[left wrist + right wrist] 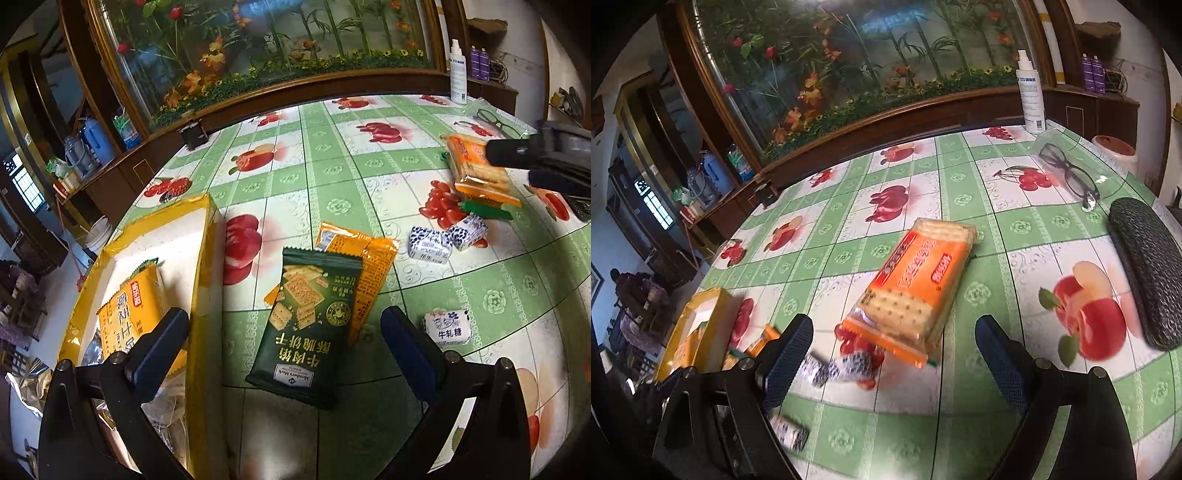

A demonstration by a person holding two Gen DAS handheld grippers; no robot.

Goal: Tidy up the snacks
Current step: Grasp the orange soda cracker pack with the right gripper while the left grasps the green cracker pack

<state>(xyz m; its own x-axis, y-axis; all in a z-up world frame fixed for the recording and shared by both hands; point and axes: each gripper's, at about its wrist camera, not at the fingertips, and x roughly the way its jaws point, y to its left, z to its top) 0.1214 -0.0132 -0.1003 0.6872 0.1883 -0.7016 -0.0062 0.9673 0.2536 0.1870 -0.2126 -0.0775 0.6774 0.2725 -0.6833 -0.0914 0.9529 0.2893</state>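
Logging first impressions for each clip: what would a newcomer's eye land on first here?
Probably the dark green cracker packet, lying on an orange packet between the open left gripper fingers, beside the yellow cardboard box. Next, the orange-wrapped clear sleeve of square crackers ahead of the open right gripper, on the green checked fruit-print tablecloth.

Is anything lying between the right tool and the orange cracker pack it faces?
Nothing visible. The right tool is open, with the orange cracker pack lying flat on the tablecloth just ahead of its fingers. The small blue-and-white candies sit off toward the left finger, not across the approach.
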